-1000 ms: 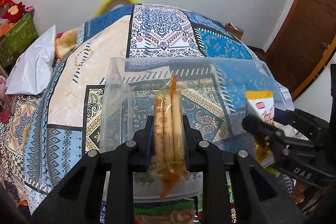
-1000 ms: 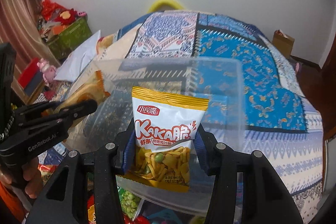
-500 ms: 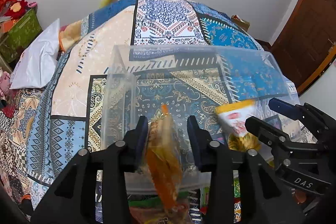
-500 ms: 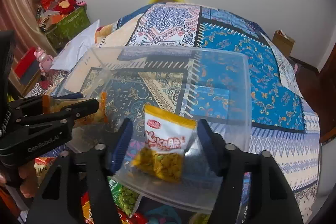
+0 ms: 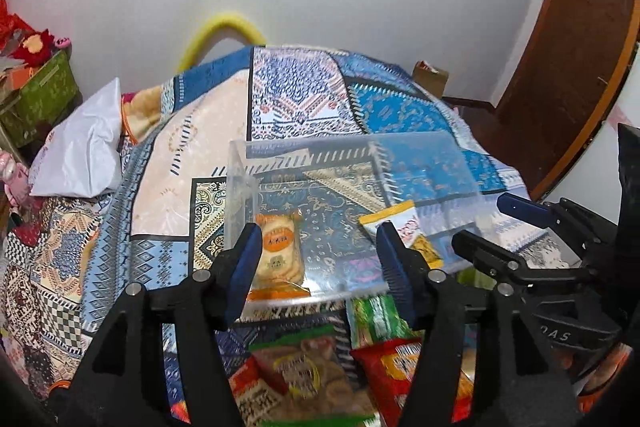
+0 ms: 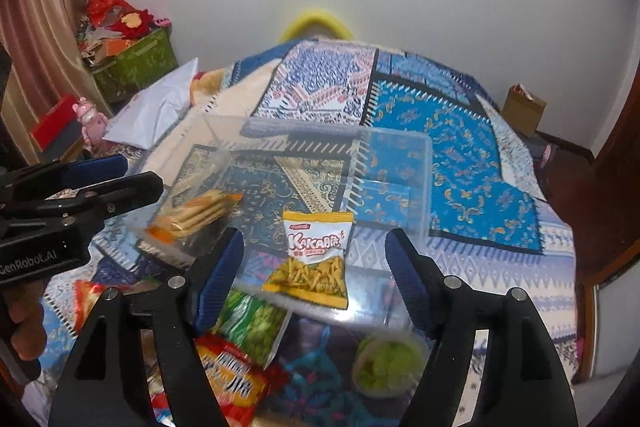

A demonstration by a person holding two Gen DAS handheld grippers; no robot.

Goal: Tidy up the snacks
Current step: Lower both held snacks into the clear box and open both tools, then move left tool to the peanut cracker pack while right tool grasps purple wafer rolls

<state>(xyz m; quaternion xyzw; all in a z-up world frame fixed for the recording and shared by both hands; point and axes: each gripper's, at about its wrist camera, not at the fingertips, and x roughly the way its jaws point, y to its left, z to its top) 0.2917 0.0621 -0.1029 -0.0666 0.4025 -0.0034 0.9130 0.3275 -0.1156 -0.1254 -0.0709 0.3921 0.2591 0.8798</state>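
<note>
A clear plastic bin (image 5: 424, 151) (image 6: 400, 147) stands on the patterned bedspread. An orange-ended cracker pack (image 5: 278, 255) (image 6: 196, 213) lies in its left part. A yellow and white Kaka snack bag (image 6: 314, 259) (image 5: 408, 227) lies in its right part. My left gripper (image 5: 316, 259) is open and empty, just in front of the bin's near wall. My right gripper (image 6: 314, 263) is open and empty, in front of the bin, with the Kaka bag seen between its fingers. The right gripper also shows in the left wrist view (image 5: 504, 227), and the left gripper in the right wrist view (image 6: 116, 175).
Loose snack packs lie in front of the bin: a green pea bag (image 6: 256, 323), a red and yellow bag (image 6: 232, 383) (image 5: 400, 367), a clear cup of green snacks (image 6: 388, 363). A white pillow (image 5: 84, 147) lies left. A wooden door (image 5: 568, 59) stands right.
Both grippers opened and let go of their snacks. The cracker pack and the Kaka bag dropped into the bin. Both grippers have pulled back and up.
</note>
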